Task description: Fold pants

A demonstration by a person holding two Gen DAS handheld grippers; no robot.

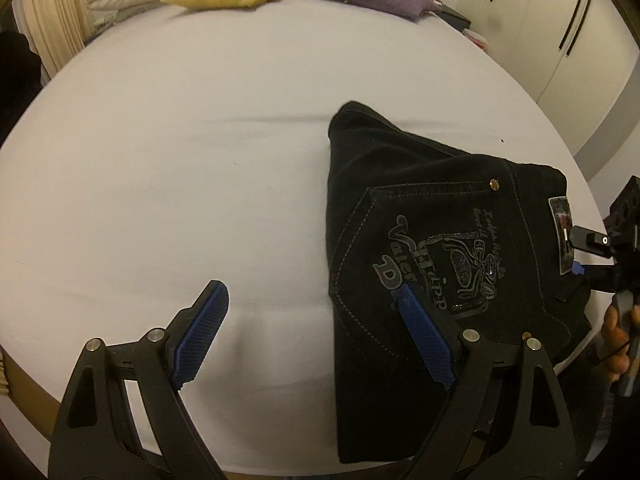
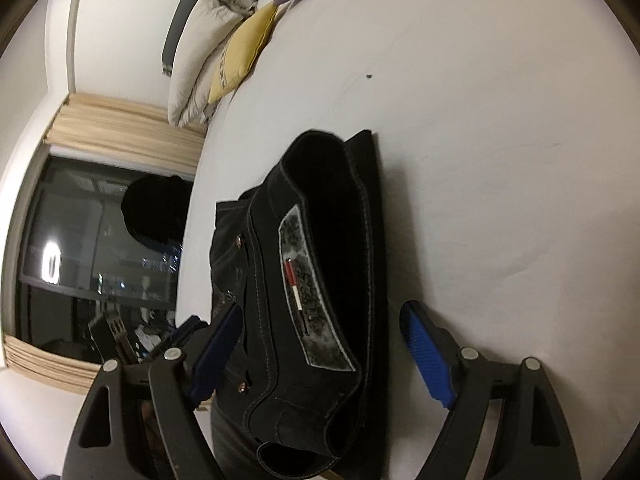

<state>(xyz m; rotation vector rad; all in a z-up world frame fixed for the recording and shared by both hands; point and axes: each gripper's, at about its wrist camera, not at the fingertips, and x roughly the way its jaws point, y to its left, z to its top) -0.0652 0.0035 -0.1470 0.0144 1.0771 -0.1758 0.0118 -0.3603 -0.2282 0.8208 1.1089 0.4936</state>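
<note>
The black pants (image 1: 432, 248) are folded into a thick, soft block on the smooth white bed (image 1: 180, 168) — stitching is seen. Left gripper (image 1: 316, 320) and right gripper (image 2: 324, 344) are spread wide — nothing is gripped.

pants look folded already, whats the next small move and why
Probably draw both grippers back and leave it alone. The black pants lie in a compact folded stack on the white bed, back pocket up. The left gripper and right gripper are both open, gripping nothing, so no fold looks left to make.
</note>
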